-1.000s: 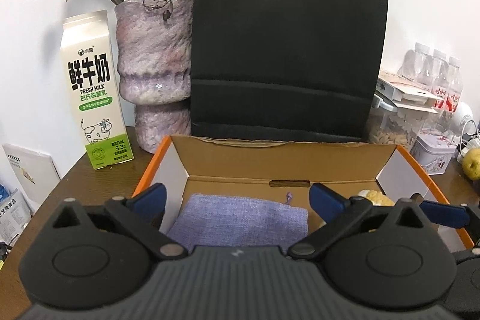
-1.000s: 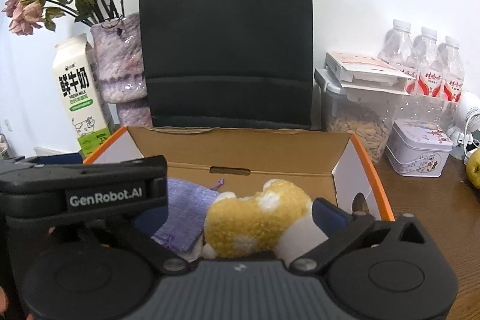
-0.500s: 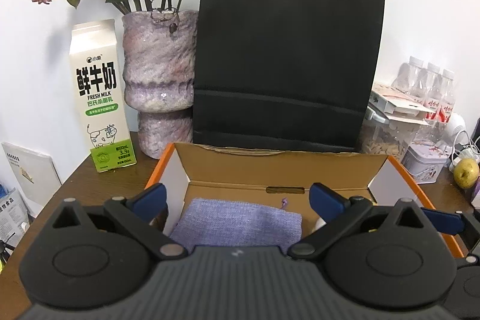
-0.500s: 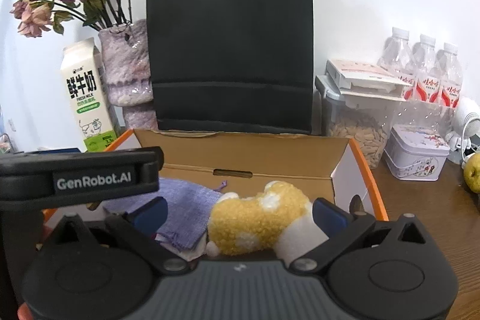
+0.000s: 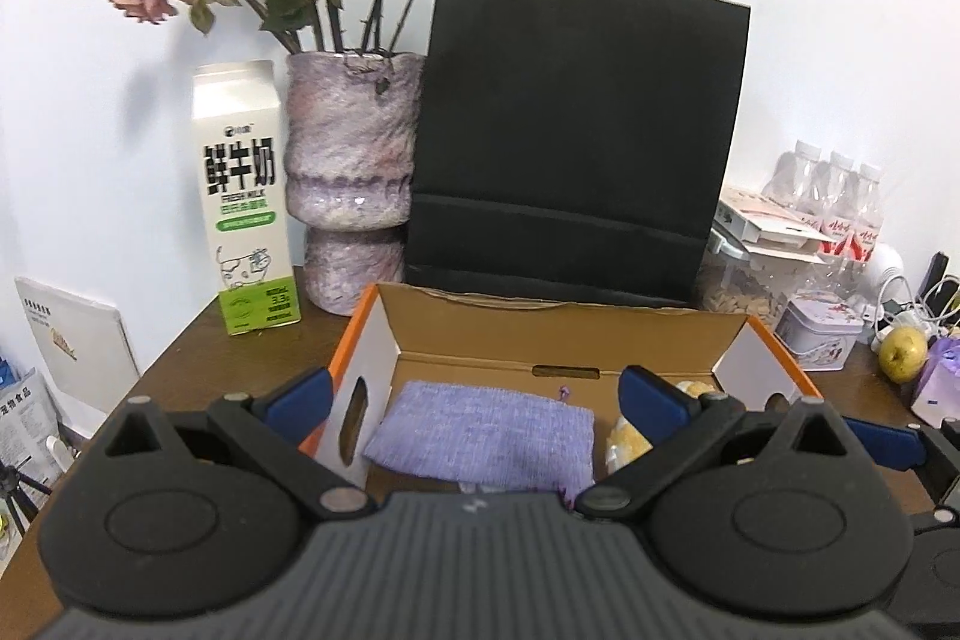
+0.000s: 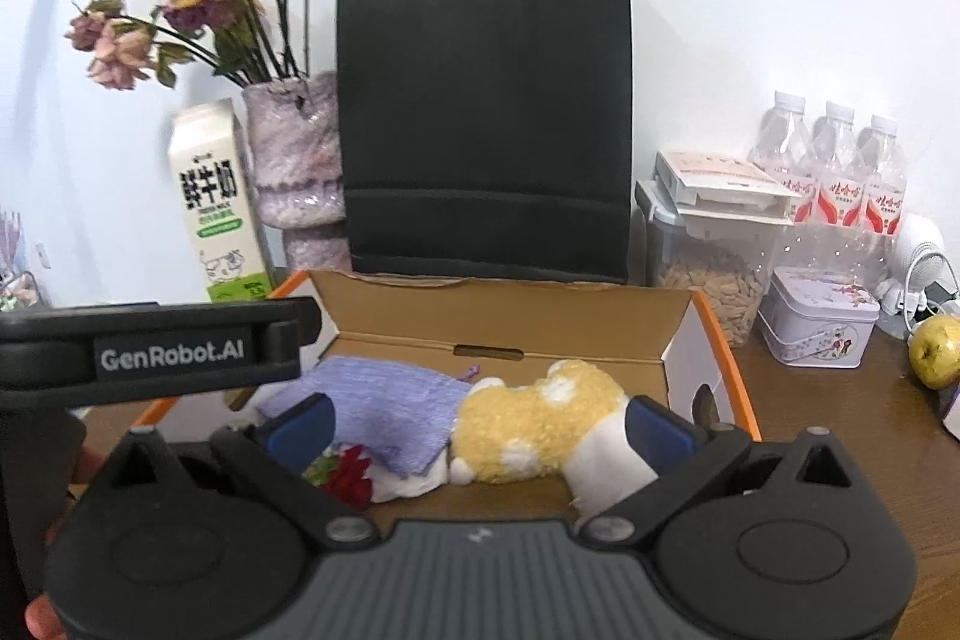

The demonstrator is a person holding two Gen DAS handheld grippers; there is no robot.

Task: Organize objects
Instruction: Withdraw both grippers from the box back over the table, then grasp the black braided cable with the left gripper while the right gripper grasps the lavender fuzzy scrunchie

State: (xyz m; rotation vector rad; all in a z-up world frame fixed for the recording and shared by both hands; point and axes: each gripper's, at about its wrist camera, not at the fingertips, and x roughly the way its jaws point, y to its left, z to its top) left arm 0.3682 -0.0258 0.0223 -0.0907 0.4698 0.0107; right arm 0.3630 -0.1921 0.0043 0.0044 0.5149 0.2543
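Note:
An open cardboard box [image 5: 564,334] [image 6: 504,316] with orange sides sits on the brown table. Inside lie a lilac fabric pouch [image 5: 480,439] [image 6: 384,400] at left and a yellow-and-white plush toy [image 6: 540,427] [image 5: 627,445] at right, with a small red flower item [image 6: 351,472] near the front. My left gripper [image 5: 474,400] is open above the box's near edge, nothing between its blue pads. My right gripper [image 6: 477,424] is open too, raised in front of the plush and not touching it. The left gripper's body [image 6: 150,352] shows in the right wrist view.
Behind the box stand a black paper bag [image 5: 570,136], a purple vase [image 5: 351,178] with dried roses and a milk carton [image 5: 243,196]. At right are water bottles [image 6: 834,178], a snack jar [image 6: 708,274], a tin [image 6: 819,316] and a pear [image 6: 933,343].
Both grippers have risen and drawn back from the box, so more of the box, bag and flowers shows. The plush and pouch stay lying in the box.

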